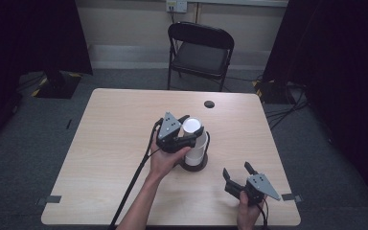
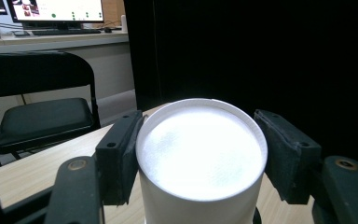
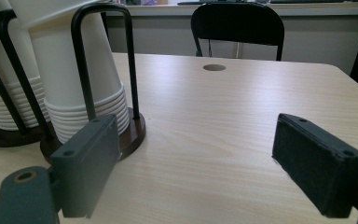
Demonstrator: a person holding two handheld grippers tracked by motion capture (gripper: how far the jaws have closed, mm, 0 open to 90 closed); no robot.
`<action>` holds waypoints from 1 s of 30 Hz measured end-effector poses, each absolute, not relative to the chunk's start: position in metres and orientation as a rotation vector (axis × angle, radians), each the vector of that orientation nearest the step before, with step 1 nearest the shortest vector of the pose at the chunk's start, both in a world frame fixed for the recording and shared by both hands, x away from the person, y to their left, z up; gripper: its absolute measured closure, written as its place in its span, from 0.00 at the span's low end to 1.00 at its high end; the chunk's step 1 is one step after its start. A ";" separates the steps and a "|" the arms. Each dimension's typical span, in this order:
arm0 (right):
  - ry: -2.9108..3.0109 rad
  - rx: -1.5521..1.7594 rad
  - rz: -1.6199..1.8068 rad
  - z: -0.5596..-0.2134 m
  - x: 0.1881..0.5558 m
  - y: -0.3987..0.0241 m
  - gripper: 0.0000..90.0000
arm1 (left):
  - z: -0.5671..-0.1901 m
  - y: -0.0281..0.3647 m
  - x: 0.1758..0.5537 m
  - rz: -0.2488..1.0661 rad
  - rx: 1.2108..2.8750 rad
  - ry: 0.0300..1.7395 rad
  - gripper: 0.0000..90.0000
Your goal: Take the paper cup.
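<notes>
A stack of upturned white paper cups [image 1: 195, 143] stands in a black wire holder with a round brown base [image 1: 195, 166] near the table's middle. My left gripper [image 1: 190, 130] is shut on the top cup [image 2: 200, 154], one pad against each side of it just under its flat end. In the right gripper view, the same stack [image 3: 74, 70] and its base [image 3: 133, 133] stand at the left, with a second cup stack [image 3: 0, 93] beside it. My right gripper [image 1: 236, 170] rests near the table's front right, open [image 3: 196, 154], with only bare tabletop between its pads.
The light wooden table [image 1: 115, 143] has a round cable hole [image 1: 209, 104] near its far edge. A black folding chair [image 1: 200, 50] stands behind the table. Dark curtains hang on both sides, and cables lie on the floor at the right.
</notes>
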State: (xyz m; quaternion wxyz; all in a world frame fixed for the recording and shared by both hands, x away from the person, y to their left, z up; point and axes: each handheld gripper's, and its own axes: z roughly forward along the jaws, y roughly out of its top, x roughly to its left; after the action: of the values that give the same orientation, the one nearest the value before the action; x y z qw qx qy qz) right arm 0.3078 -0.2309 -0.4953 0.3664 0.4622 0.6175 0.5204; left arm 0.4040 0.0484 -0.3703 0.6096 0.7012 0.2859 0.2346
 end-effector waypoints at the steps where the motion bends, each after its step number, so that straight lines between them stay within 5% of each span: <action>1: 1.587 1.187 1.337 -0.495 0.308 -0.231 0.16 | -0.370 0.049 0.404 0.540 1.618 0.659 0.39; 30: 1.586 1.187 1.336 -0.495 0.308 -0.231 0.16 | -0.357 0.064 0.395 0.535 1.538 0.662 0.39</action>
State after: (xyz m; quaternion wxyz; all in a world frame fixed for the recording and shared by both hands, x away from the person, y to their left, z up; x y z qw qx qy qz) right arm 0.3080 -0.2307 -0.4953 0.3671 0.4622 0.6175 0.5200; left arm 0.3950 0.0644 -0.3568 0.6377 0.6739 0.2901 0.2345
